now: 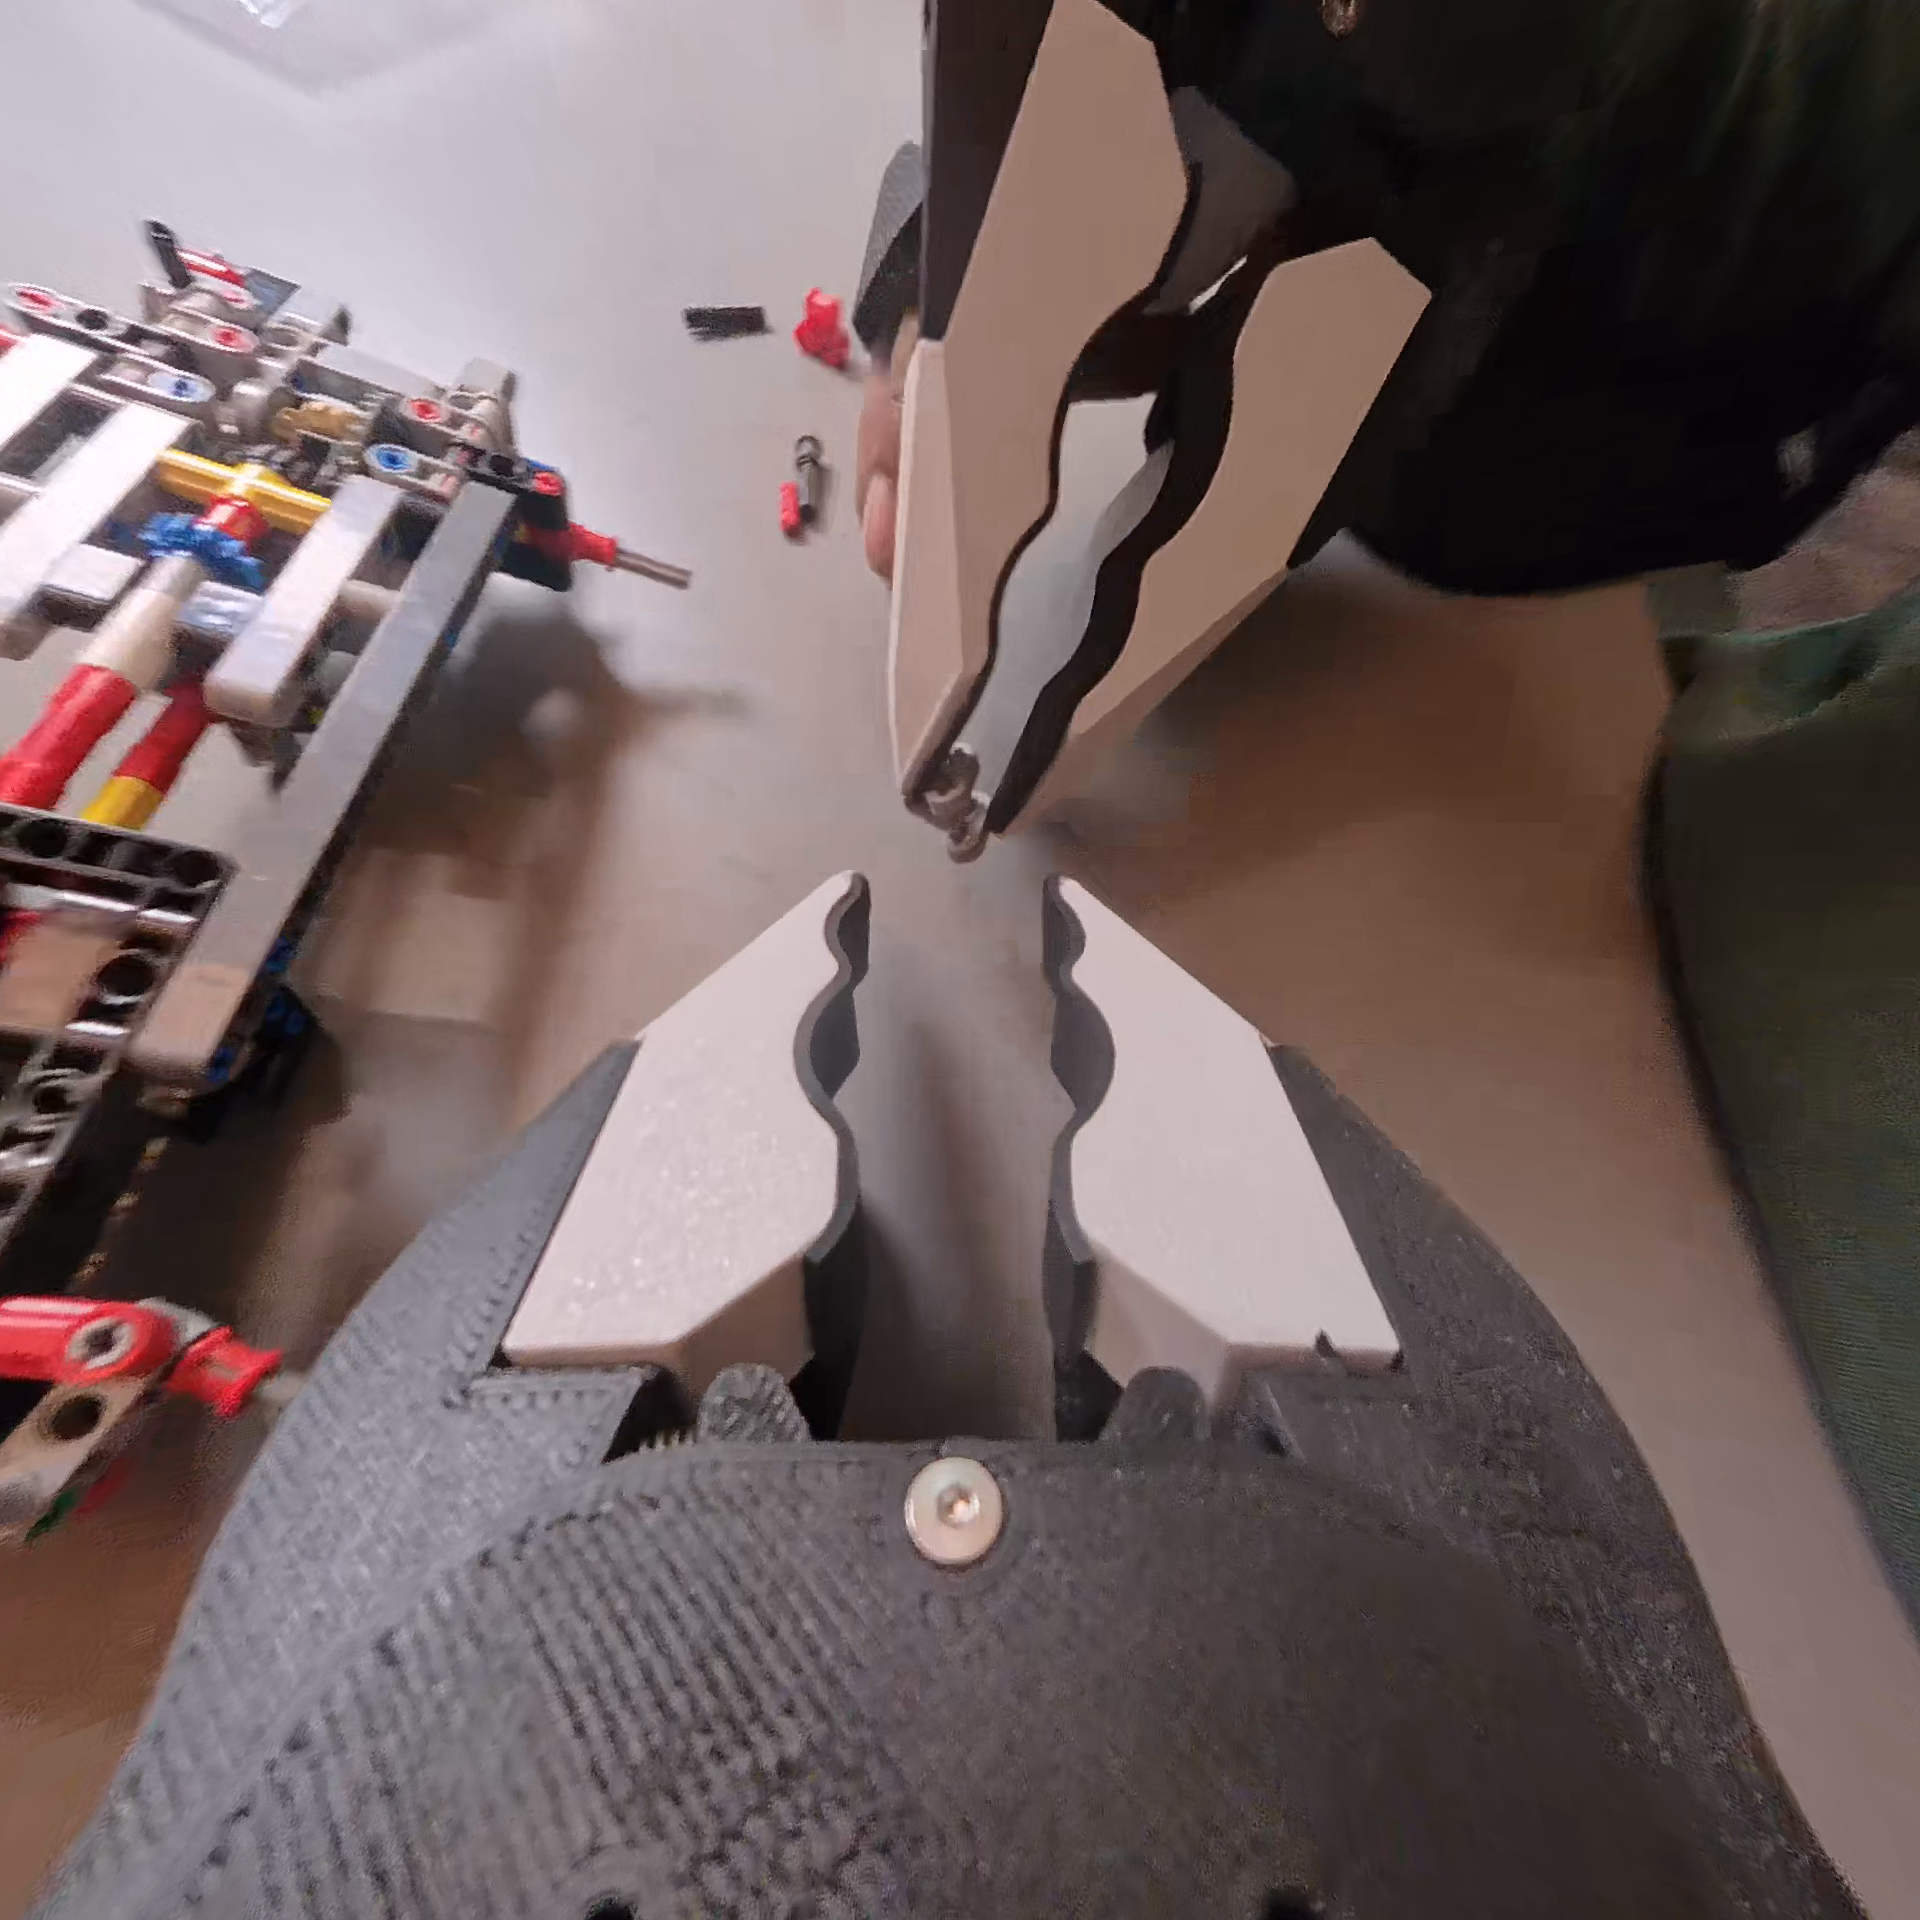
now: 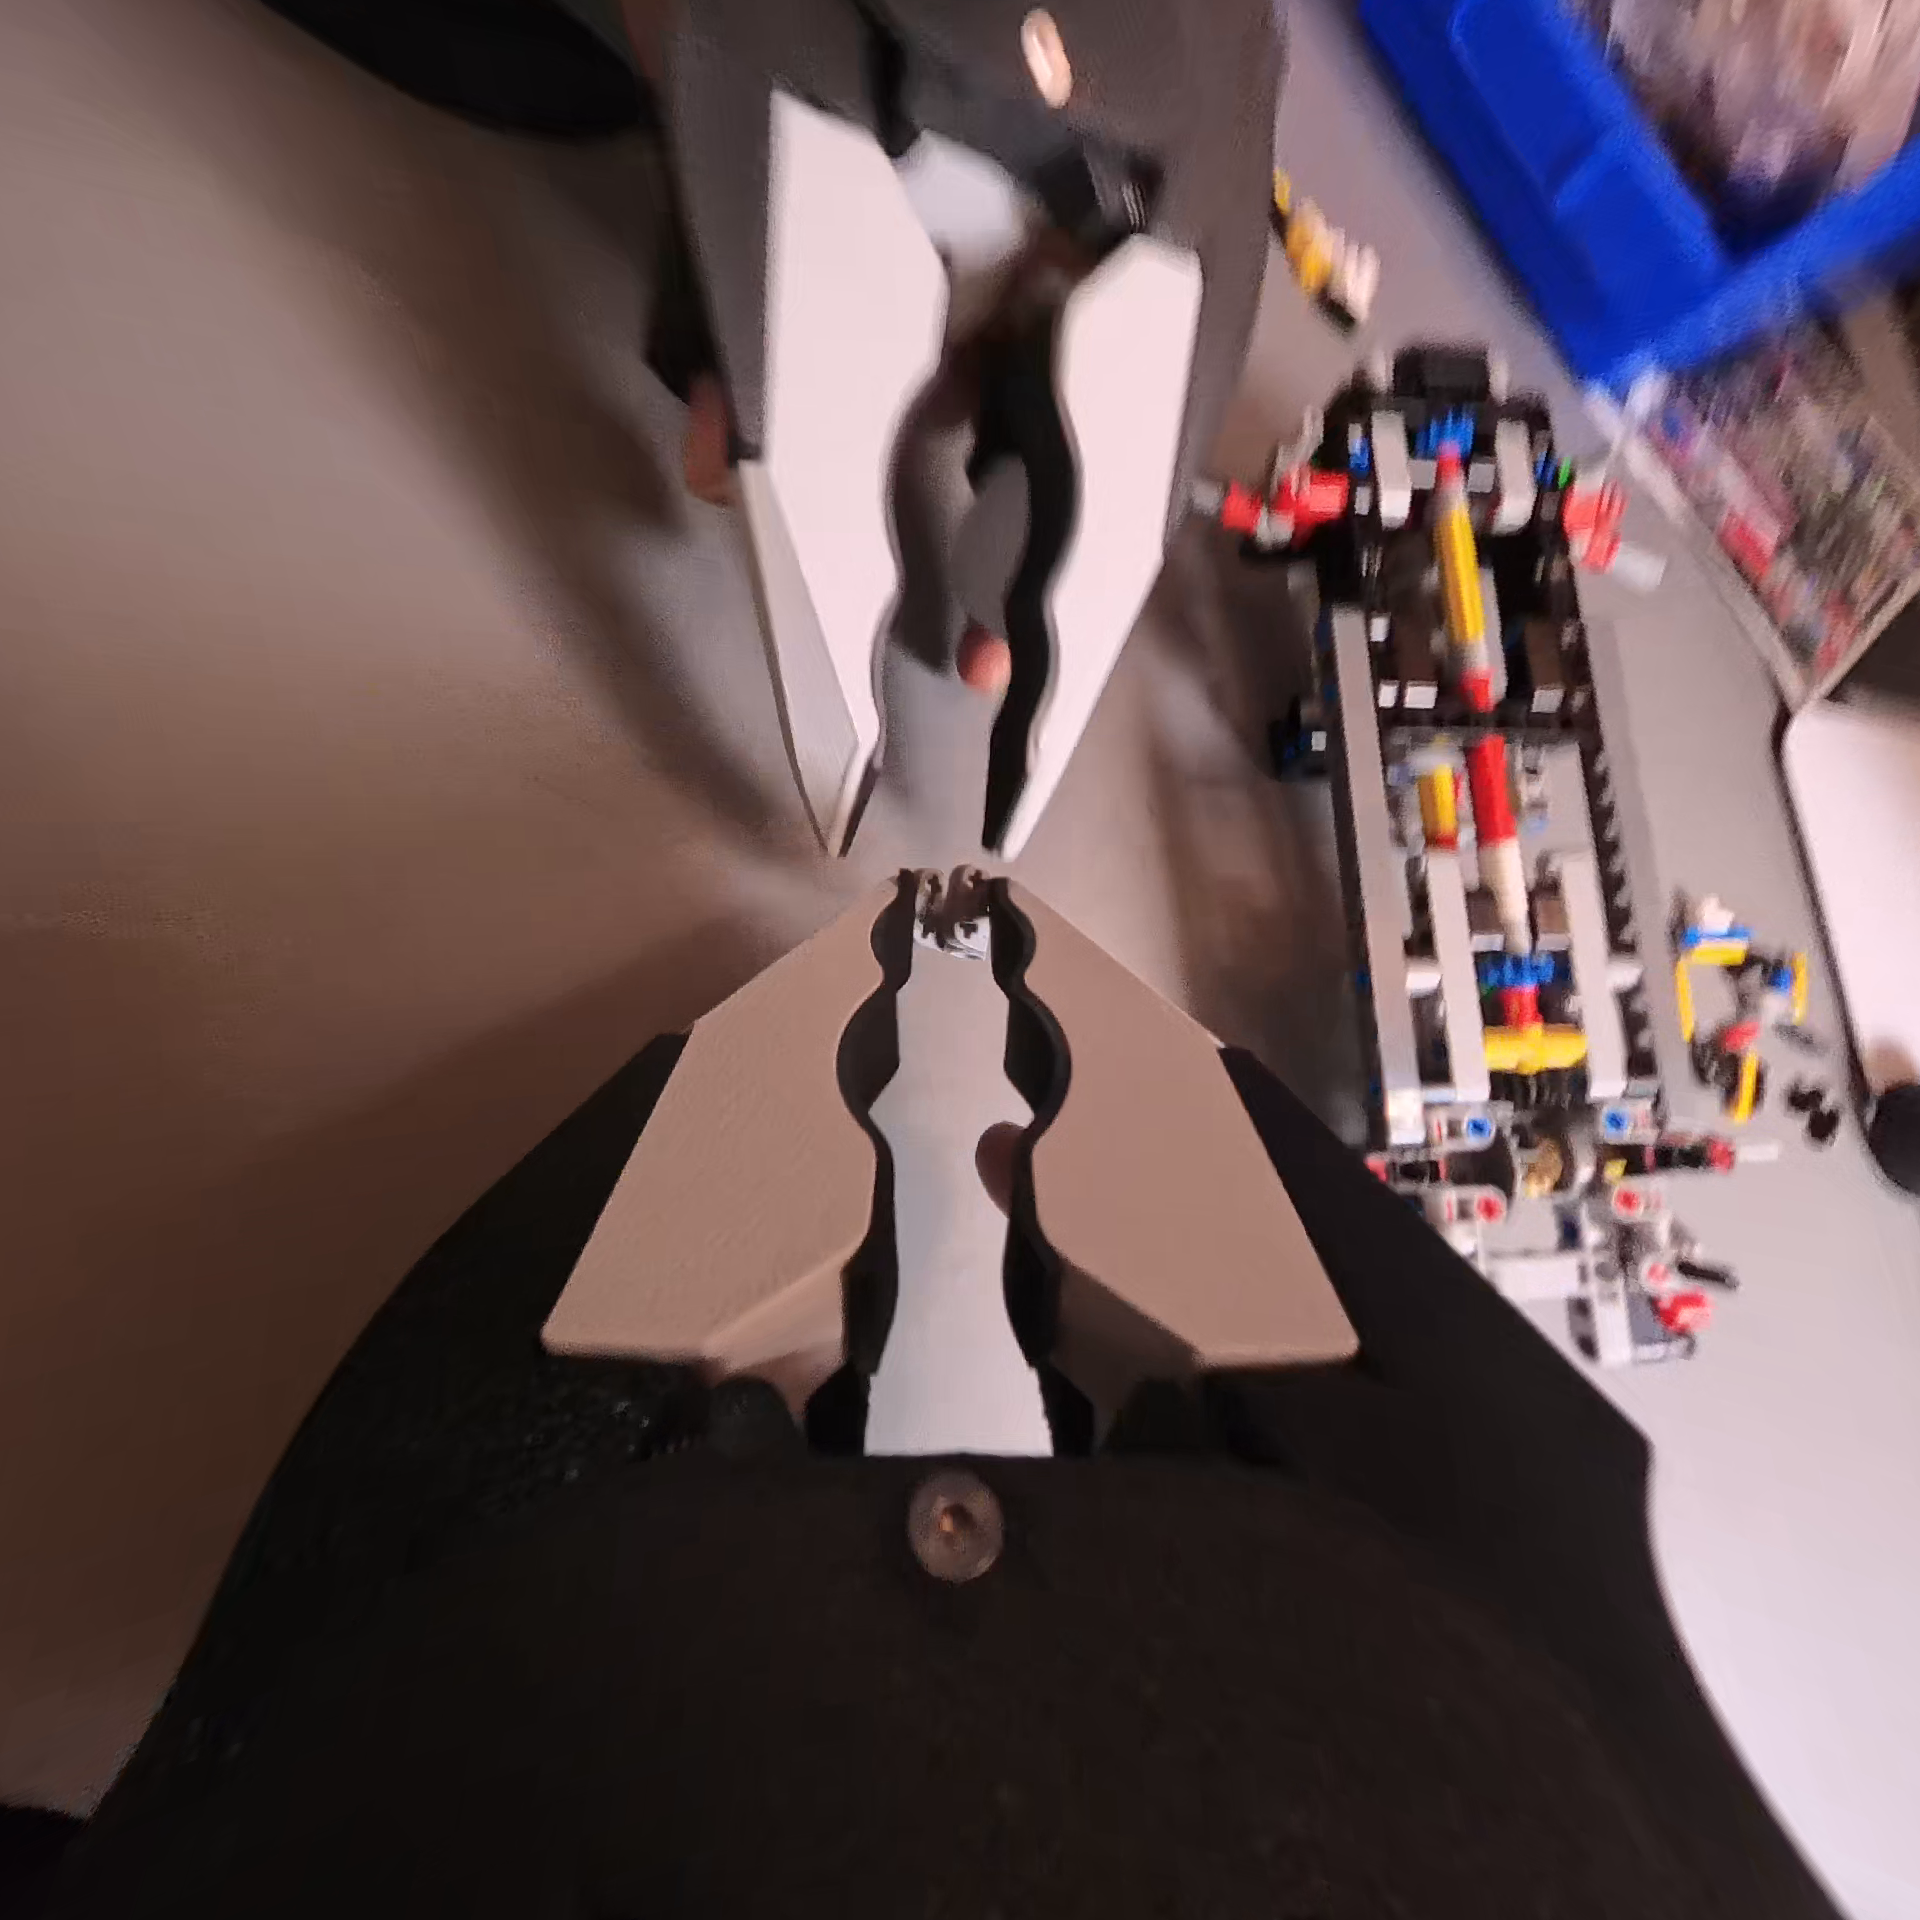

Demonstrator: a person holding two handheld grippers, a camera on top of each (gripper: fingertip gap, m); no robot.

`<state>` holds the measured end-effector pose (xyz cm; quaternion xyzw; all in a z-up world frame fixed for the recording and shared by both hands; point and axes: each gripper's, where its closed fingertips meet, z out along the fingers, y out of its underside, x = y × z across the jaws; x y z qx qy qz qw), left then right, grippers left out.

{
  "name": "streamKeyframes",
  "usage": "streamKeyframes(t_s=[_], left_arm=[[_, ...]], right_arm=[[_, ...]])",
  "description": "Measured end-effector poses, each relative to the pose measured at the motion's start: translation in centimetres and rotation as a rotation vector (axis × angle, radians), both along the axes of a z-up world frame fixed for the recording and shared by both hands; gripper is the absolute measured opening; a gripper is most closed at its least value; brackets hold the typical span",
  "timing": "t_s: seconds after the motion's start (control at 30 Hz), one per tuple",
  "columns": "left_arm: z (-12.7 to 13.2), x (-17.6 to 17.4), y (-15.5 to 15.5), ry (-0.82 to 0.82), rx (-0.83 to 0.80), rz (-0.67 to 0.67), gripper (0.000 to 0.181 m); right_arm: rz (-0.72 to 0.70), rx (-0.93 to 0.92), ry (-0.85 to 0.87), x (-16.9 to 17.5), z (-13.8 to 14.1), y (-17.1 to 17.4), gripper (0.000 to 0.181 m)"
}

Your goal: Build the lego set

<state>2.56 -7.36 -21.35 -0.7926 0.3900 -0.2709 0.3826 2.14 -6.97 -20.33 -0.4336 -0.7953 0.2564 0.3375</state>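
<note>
My left gripper (image 1: 954, 891) is open and empty, held above the table. My right gripper (image 1: 943, 788) points at it tip to tip from above, shut on a small grey lego piece (image 1: 964, 823). In the right wrist view my right gripper (image 2: 950, 888) pinches that small grey piece (image 2: 948, 927) at its very tips, and the open left gripper (image 2: 920, 844) faces it just beyond, blurred. The partly built lego chassis (image 1: 260, 582), grey with red, yellow and blue parts, lies at the left; it also shows in the right wrist view (image 2: 1486, 831) at the right.
Loose parts lie on the table: a black piece (image 1: 724, 319), a red piece (image 1: 823, 327), a black and red pin (image 1: 800, 488), a red part (image 1: 104, 1340) and a yellow and black cluster (image 2: 1735, 997). A blue bin (image 2: 1558, 156) stands at the far right. A dark sleeve (image 1: 1558, 260) and green cloth (image 1: 1787, 935) are at the right. Left and right tips are no more than a few centimetres apart.
</note>
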Motion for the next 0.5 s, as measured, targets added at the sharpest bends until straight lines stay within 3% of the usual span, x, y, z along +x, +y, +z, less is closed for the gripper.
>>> streamKeyframes(t_s=[0.03, 0.17, 0.3, 0.4, 0.5], left_arm=[[0.4, 0.4, -0.6, -0.061, -0.042, -0.039, 0.036], [3.0, 1.5, -3.6, -0.344, -0.208, -0.226, 0.046], [5.5, 1.8, -4.8, -0.53, -0.25, -0.322, 0.043], [7.2, 2.1, -5.4, -0.633, -0.267, -0.367, 0.037], [7.1, 2.2, -5.5, -0.628, -0.265, -0.366, 0.024]], right_arm=[[0.039, 0.0, 0.054, 0.0, 0.9, -0.7, 0.005], [0.162, -0.012, 0.199, 0.4, 4.2, -3.1, 0.005], [0.214, -0.065, 0.277, 0.4, 6.7, -4.5, 0.005], [0.231, -0.117, 0.313, 0.3, 7.2, -4.8, 0.005], [0.24, -0.161, 0.332, 0.6, 7.5, -5.0, 0.005]])
